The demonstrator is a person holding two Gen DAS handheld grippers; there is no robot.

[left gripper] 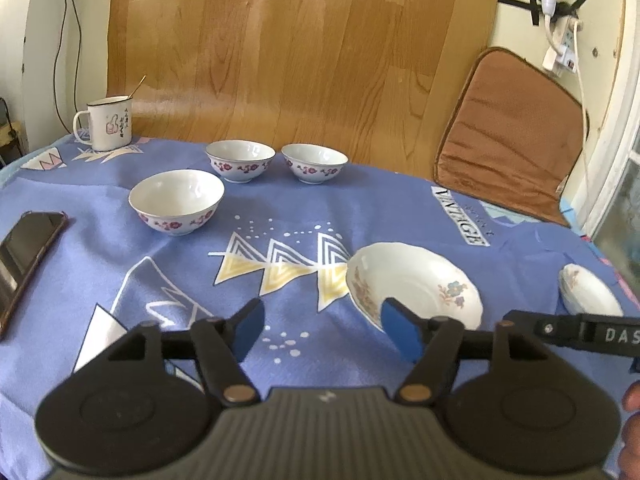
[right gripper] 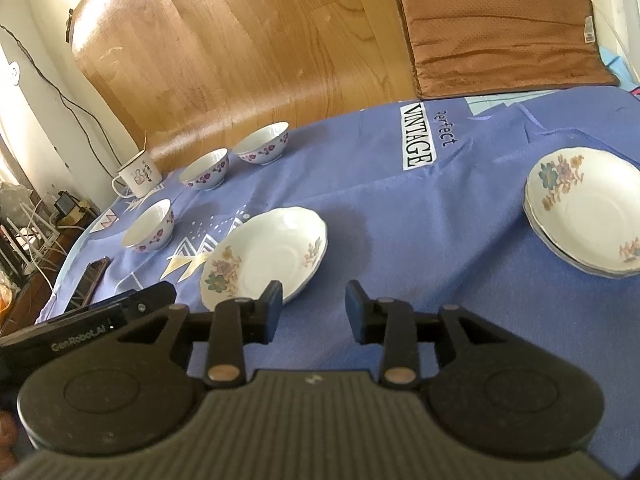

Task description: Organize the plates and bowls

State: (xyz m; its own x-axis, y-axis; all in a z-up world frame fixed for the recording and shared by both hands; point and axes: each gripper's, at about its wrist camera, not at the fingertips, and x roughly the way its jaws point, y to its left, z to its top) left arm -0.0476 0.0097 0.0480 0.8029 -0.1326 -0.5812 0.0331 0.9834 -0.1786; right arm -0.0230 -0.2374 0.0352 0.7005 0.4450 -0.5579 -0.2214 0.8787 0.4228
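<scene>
Left gripper (left gripper: pixel 322 330) nearest, bottom of frame, jaws spread wide, holding nothing. Right gripper (right gripper: pixel 313 306) likewise parted, empty. Stack of plates (right gripper: pixel 592 216) at right edge, two at least. Lone plate (right gripper: pixel 266 256) centre frame, just beyond right gripper. Judged step: plate gathering underway; next calls for pinching lone plate's rim, carrying to stack. Three bowls (left gripper: pixel 177 200) (left gripper: pixel 241 159) (left gripper: pixel 314 162) upper left, unstacked, empty. Mug (left gripper: pixel 108 128) far upper left, thin stick inside.

A white mug (left gripper: pixel 107 123) with a spoon (left gripper: pixel 137 85) in it stood at the desk's far left corner, well beyond the tool. A dark phone (left gripper: pixel 28 246) lay left of the tool on the blue cloth (left gripper: pixel 120 248). A brown cushion (left gripper: pixel 508 136) leaned far right.
</scene>
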